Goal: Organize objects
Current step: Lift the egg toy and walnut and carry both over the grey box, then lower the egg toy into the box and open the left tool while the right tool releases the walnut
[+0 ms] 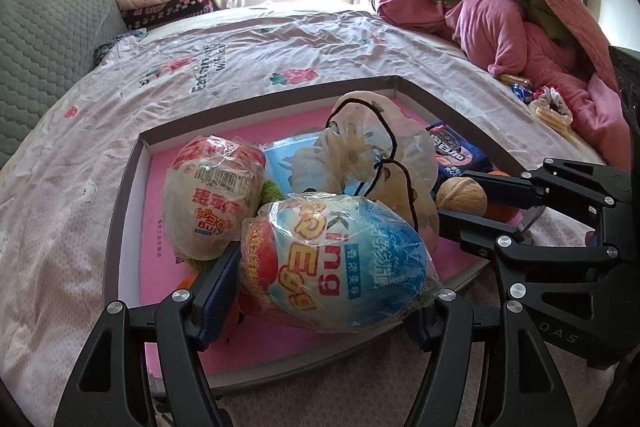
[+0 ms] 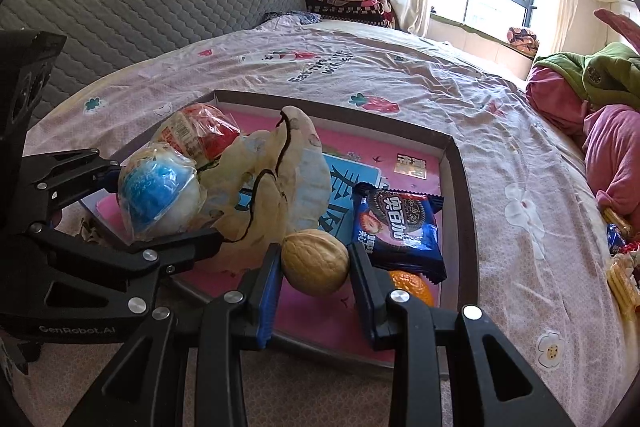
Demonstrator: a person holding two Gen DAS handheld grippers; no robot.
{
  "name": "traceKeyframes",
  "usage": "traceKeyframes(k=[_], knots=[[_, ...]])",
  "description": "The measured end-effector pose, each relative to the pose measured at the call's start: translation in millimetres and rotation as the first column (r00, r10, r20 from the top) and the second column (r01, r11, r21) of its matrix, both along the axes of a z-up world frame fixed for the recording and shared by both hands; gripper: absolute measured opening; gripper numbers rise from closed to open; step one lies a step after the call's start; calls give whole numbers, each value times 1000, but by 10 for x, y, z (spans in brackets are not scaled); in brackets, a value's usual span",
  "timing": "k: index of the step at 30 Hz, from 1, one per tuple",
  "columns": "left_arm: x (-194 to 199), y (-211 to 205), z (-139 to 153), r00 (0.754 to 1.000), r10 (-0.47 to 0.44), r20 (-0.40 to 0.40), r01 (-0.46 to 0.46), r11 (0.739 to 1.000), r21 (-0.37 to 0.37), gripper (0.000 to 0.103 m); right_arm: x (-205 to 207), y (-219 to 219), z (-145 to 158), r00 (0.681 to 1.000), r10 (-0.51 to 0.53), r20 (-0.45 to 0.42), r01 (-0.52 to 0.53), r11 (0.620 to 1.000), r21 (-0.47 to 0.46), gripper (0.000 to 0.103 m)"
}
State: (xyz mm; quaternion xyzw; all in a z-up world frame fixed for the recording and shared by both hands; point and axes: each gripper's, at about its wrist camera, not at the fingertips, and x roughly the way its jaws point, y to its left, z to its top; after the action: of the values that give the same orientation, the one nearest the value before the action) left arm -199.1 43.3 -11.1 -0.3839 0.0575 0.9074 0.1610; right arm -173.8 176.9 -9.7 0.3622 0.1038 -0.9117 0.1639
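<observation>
Both grippers grip items above the tray (image 2: 460, 163).
Left gripper (image 1: 328, 279), frame bottom, pinches a blue egg toy (image 1: 340, 263); right gripper (image 2: 314, 263) pinches a walnut (image 2: 314, 261).

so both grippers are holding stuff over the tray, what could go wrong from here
1. The left gripper clamps the blue egg through loose, crinkly plastic wrap; the round shape may slip out.
2. The right gripper pinches the walnut by its curved sides, so it could pop free and roll.
3. The tray is crowded near both: the white drawstring bag and cookie packet could get knocked.
</observation>
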Motion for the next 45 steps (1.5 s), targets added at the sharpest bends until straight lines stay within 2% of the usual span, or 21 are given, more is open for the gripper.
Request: traceKeyframes(k=[8,16,21,29,40,45], knots=[[-4,13,4,1000,0,-5,0,1000,-5,73,4,34,33,1000,-9,2,9,1000,-9,34],[-7,8,-1,1000,-1,-5,1,1000,4,73,11,65,71,1000,-22,-3,22,1000,-22,39],[-12,-7,10,1000,1,-3,-1,1000,25,75,6,127,124,999,-39,-2,39,998,-55,45],[3,-25,44,1000,15,-12,-15,999,37,76,18,255,223,997,-75,-12,74,991,-107,46],[147,-106,366,996,49,-69,-43,995,88,77,134,291,439,992,-87,-89,71,983,-168,52],[249,-120,538,991,77,-110,-68,994,84,78,206,299,543,988,-91,-127,65,979,-191,57]])
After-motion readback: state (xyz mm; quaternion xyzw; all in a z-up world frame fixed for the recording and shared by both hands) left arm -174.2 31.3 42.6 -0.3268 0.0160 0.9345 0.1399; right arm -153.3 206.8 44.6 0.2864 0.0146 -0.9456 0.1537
